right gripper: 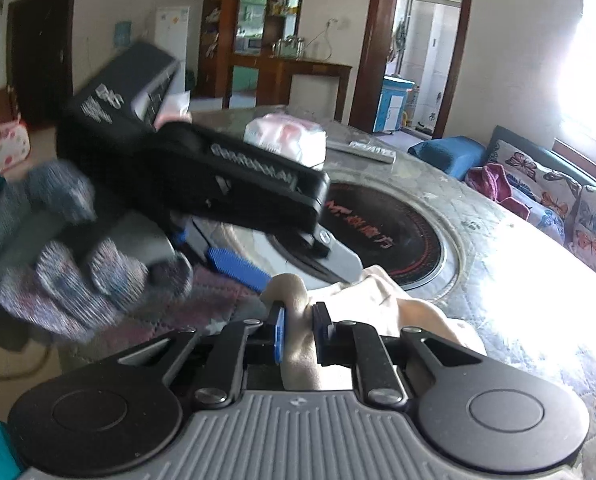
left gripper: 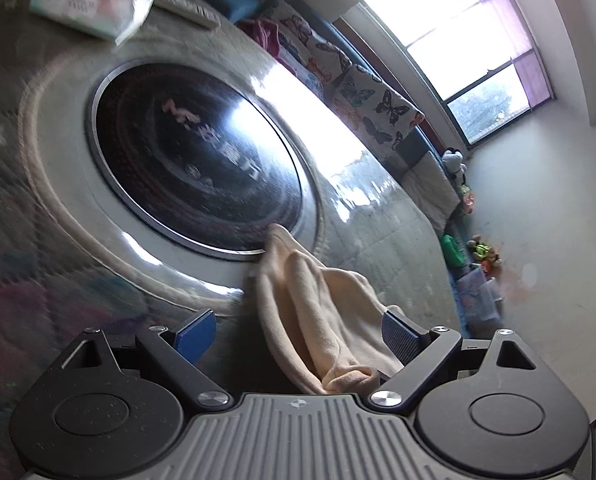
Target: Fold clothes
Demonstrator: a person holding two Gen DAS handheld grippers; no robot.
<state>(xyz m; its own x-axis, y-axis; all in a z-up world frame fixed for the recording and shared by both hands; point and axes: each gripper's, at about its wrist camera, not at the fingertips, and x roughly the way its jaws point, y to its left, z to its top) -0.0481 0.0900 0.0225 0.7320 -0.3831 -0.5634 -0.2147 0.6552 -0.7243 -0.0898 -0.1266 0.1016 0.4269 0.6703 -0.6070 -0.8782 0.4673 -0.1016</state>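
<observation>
The right gripper (right gripper: pixel 300 330) is closed on a fold of the cream cloth (right gripper: pixel 382 300), which lies on the surface (right gripper: pixel 518 280) next to the round black plate (right gripper: pixel 398 236). The left gripper (left gripper: pixel 298 332) stands wide open; the cloth passes between its blue pads (left gripper: pixel 400 336) without being pressed.
</observation>
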